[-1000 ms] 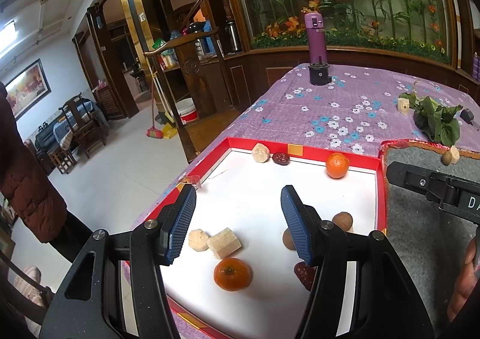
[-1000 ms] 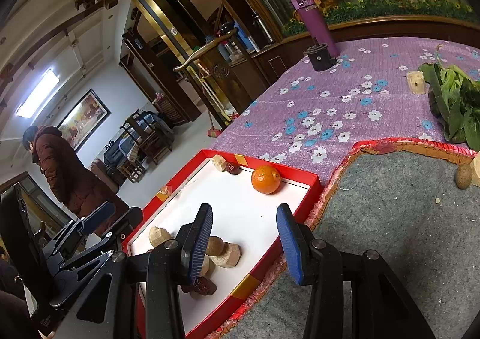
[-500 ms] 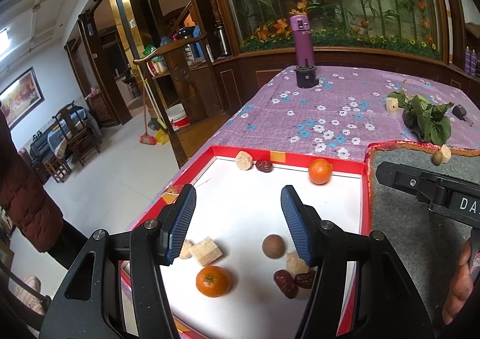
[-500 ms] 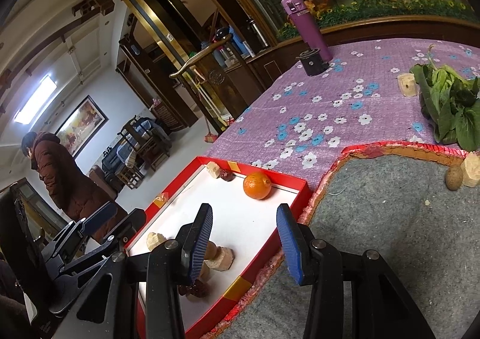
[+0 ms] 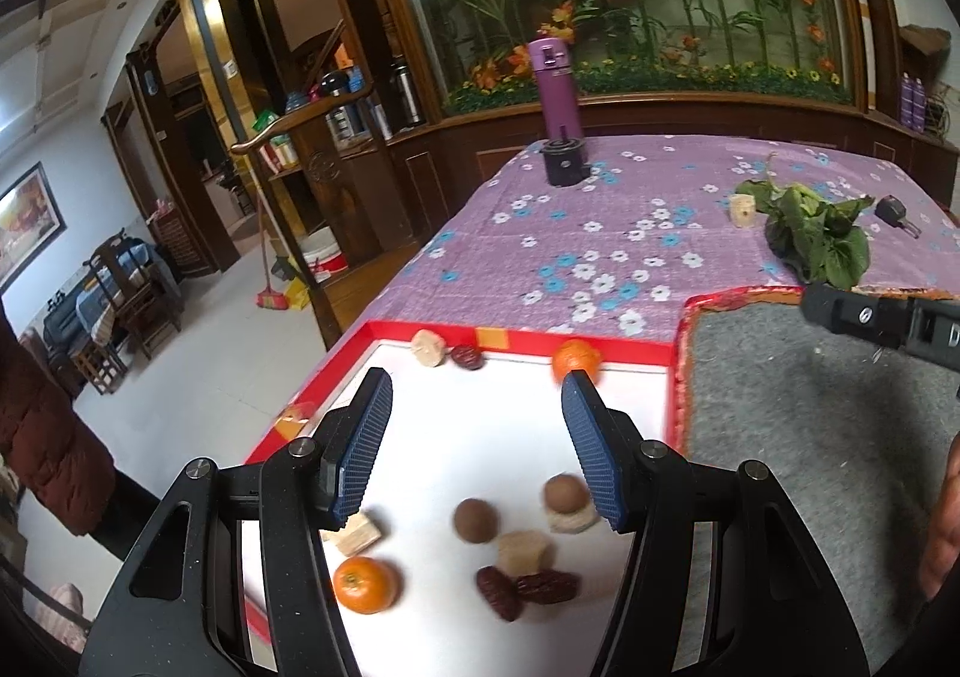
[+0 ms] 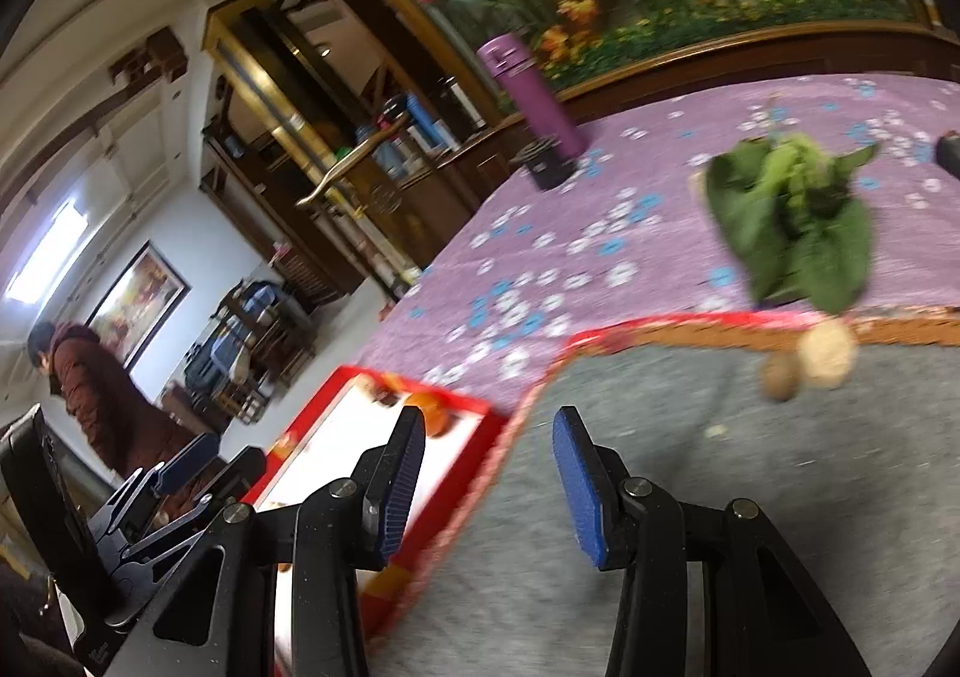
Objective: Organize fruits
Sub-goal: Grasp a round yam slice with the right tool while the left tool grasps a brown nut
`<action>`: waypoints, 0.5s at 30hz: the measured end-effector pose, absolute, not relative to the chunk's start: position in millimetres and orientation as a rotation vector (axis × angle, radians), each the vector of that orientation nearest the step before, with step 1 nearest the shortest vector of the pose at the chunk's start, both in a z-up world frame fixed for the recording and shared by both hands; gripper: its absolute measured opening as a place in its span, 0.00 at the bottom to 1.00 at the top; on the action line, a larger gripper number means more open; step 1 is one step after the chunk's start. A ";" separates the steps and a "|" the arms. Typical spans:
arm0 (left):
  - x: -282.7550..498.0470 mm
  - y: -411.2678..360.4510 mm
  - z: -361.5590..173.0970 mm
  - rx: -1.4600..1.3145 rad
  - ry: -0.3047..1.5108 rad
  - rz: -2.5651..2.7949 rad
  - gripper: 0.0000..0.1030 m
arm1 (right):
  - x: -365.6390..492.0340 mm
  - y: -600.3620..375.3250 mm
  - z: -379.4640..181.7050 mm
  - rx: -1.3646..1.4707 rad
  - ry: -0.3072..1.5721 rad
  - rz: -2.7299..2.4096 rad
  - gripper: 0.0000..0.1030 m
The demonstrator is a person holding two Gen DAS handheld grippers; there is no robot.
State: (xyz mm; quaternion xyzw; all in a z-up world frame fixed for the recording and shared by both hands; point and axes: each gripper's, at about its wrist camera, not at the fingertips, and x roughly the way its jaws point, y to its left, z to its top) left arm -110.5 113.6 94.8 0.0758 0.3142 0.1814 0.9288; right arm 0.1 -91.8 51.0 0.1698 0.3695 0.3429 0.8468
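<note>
I held my left claw [image 5: 474, 437] wide open and empty above the shallow red-rimmed tray with a white floor [image 5: 600, 344], which sat on the counter covered in a purple flowered cloth [image 5: 600, 233]. My right claw [image 6: 489, 482] was also wide open and empty, hovering over the grey felt mat with a red and orange border [image 6: 750, 497] beside the tray. In the tray, near my left claw, lay a bright orange tangerine [image 5: 365, 584], two round brown fruits [image 5: 475, 520], two wrinkled dark red dates [image 5: 528, 588] touching each other, and several pale beige chunks [image 5: 523, 552]. A second tangerine [image 5: 576, 358], another date and another pale chunk lay along the tray's far rim. On the mat, at its far edge, a small brown fruit [image 6: 780, 377] touched a pale chunk [image 6: 829, 354], just in front of a bunch of dark green leaves [image 6: 792, 233]. The right view was blurred, so finer detail there was unclear. I judged the step to be choosing one fruit to sort. To do it well, I would have centred the open jaws over a single piece lying apart from its neighbours, descended straight, and closed gently, since round fruit rolls and soft dates bruise.
</note>
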 end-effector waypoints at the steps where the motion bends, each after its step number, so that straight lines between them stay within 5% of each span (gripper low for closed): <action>1: -106.7 107.5 95.0 0.165 0.643 0.358 0.58 | 3.0 -102.2 51.6 0.365 0.774 0.705 0.42; 15: -43.9 19.0 81.1 0.245 0.692 0.106 0.58 | 62.5 -216.7 35.9 0.522 0.837 0.538 0.42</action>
